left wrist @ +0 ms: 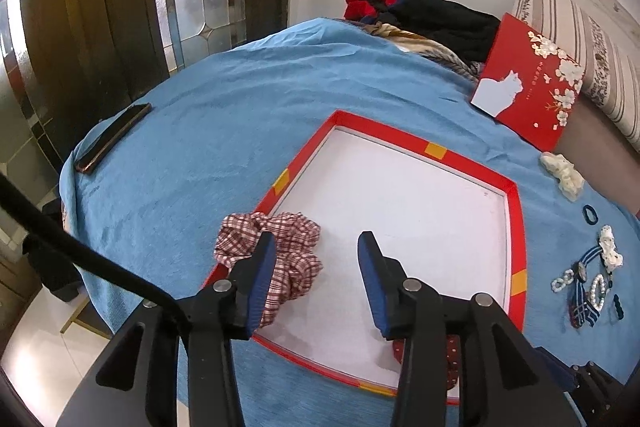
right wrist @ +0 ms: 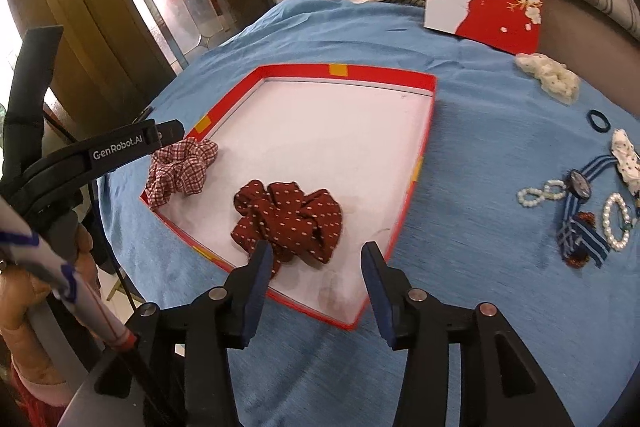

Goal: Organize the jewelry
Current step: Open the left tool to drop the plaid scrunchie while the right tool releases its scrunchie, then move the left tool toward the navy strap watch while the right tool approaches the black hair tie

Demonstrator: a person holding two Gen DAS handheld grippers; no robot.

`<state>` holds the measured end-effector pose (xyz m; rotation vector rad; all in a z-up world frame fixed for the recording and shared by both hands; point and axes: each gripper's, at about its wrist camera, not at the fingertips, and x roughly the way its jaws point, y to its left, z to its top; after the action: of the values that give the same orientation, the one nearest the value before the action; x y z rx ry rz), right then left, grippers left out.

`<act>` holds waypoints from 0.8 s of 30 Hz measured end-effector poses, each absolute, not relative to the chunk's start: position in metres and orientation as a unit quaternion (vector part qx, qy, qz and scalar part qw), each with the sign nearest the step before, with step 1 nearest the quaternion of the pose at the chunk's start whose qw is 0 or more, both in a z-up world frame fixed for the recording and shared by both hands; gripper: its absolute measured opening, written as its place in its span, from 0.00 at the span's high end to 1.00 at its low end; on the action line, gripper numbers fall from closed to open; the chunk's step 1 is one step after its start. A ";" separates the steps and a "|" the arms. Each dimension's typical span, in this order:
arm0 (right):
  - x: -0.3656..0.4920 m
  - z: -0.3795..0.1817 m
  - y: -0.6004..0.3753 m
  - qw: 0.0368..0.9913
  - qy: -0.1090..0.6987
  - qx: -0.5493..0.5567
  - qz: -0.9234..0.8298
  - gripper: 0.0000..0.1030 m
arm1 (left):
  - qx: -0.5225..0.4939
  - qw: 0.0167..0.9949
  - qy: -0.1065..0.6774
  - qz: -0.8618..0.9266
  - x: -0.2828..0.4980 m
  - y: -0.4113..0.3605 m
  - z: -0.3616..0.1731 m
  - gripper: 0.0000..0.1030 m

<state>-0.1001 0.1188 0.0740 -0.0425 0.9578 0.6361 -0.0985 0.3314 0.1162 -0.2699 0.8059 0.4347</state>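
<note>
Left wrist: right finger [left wrist: 374,279] hides most of dotted scrunchie [left wrist: 452,355].

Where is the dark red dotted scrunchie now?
The dark red dotted scrunchie lies inside the red-rimmed tray, near its front edge, right of the plaid scrunchie.

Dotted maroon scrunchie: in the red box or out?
In. The dotted maroon scrunchie lies on the white floor of the red box, beside the plaid scrunchie.

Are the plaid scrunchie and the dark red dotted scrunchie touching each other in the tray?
Apart. In the right wrist view, bare white tray floor shows between the plaid scrunchie and the dark red dotted scrunchie.
</note>
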 end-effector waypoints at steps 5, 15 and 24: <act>-0.101 0.077 0.098 0.844 0.451 -0.007 0.291 0.51 | -0.114 0.892 0.387 0.203 -0.094 0.316 0.121 0.60; -0.102 0.081 0.014 0.863 0.444 0.035 0.238 0.50 | -0.093 0.907 0.383 0.148 -0.077 0.264 0.128 0.55; -0.086 0.064 -0.121 0.878 0.453 0.095 0.124 0.49 | -0.133 0.900 0.416 0.012 -0.055 0.200 0.111 0.54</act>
<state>-0.0860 -0.1213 0.0637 0.1981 0.9446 0.2594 -0.0549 0.2003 0.1106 -0.2745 0.8610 0.0257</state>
